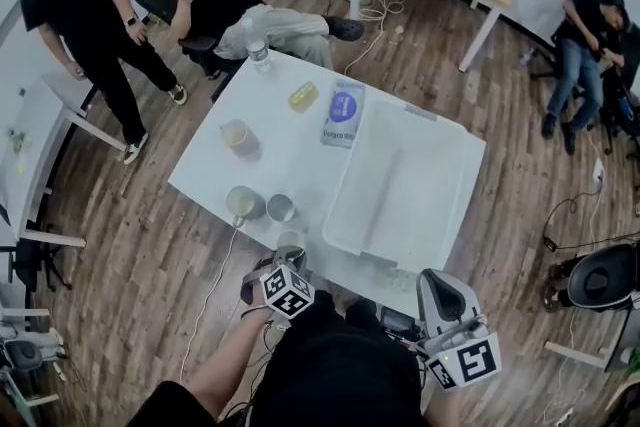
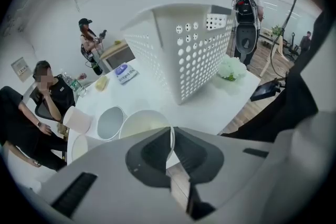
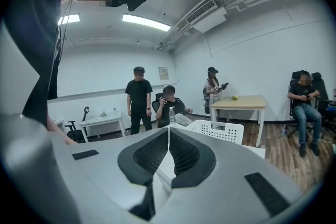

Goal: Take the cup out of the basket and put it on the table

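1. Clamping a thin wall, the left gripper [image 2: 171,131] has its jaws drawn almost together on the rim of a white cup [image 2: 137,124], one pad inside the cup and one outside.
2. Seen from the head view, the left gripper [image 1: 283,267] points steeply down. It holds the white cup [image 1: 291,241] at the near edge of the table [image 1: 270,165], outside the basket. Whether the cup's base rests on the table cannot be told.
3. Just beyond the held cup stands a grey cup [image 1: 281,207], with a pale cup [image 1: 244,203] touching or just beside it on the left. A translucent cup [image 1: 240,137] stands farther off along the same side.
4. Ahead and to the right of the left gripper is the basket [image 2: 194,55], white with perforated walls. It stands on the right half of the table [image 2: 152,94].
5. The right gripper [image 3: 168,131] has its pads pressed together on themselves. It points roughly level from off the table's near right corner [image 1: 436,287], with the basket [image 3: 223,131] ahead of it.
6. Past the basket's far left corner lie a blue packet [image 1: 344,113] and a yellow object [image 1: 303,96], with a water bottle [image 1: 258,45] at the table's far end. Several people sit or stand beyond.
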The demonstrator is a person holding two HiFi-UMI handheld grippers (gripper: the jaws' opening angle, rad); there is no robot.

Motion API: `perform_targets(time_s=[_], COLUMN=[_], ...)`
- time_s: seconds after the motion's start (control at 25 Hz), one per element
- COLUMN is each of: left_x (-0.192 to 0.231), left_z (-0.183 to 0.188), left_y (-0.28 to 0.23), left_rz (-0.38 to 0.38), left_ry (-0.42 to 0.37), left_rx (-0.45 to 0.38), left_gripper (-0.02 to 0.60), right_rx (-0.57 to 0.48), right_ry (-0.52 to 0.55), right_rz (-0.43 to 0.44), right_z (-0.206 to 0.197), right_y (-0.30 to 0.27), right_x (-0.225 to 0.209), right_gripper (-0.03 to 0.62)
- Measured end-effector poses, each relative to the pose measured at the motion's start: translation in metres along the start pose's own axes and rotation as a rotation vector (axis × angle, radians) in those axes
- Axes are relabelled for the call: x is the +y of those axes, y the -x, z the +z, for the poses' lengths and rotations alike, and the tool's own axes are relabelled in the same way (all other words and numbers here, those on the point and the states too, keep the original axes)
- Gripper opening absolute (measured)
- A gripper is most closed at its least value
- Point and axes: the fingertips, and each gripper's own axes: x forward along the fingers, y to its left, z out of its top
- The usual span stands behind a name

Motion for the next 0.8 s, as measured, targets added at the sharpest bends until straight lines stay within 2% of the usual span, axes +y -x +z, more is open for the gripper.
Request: perform_targets(time_s=[0.32,0.44,0.48,0.52,0.56,0.8], left_x=[0.012,0.011,0.01,0.008,0.007,0.004], left_z=[-0.003,-0.002,-0.002,-0.001,0.0,0.002], left_y=[-0.016,-0.017,-0.017,-0.017,-0.017,-0.017], left_rz=[-0.025,-0.042,-0.048,-0.054,-0.06,-0.071], left_ry=[-0.052,-0.047,-0.043,-0.041,-0.04,-0.044], left_rx=[0.044,0.049,0.05,0.049,0.048,0.041], left_gripper=[0.021,0.028,0.065,0.15,0.178,0.189], right_rx=[0.02,0.018,0.017,0.016,0.015,0.014], right_ry=[0.003,0.003,0.002,0.001,0.001,0.0], right_rz=[-0.037,-0.048,-0.049,-0.05,-0.051,-0.049], right_z=[0.004,0.005,0.005,0.005,0.005,0.005], right_y=[0.001,0.003,0.003,0.004,0.004,0.003], right_x=[0.004,0.002,0.002,0.002,0.001,0.0], right_gripper=[0.026,0.026,0.026,0.026,0.026,0.026])
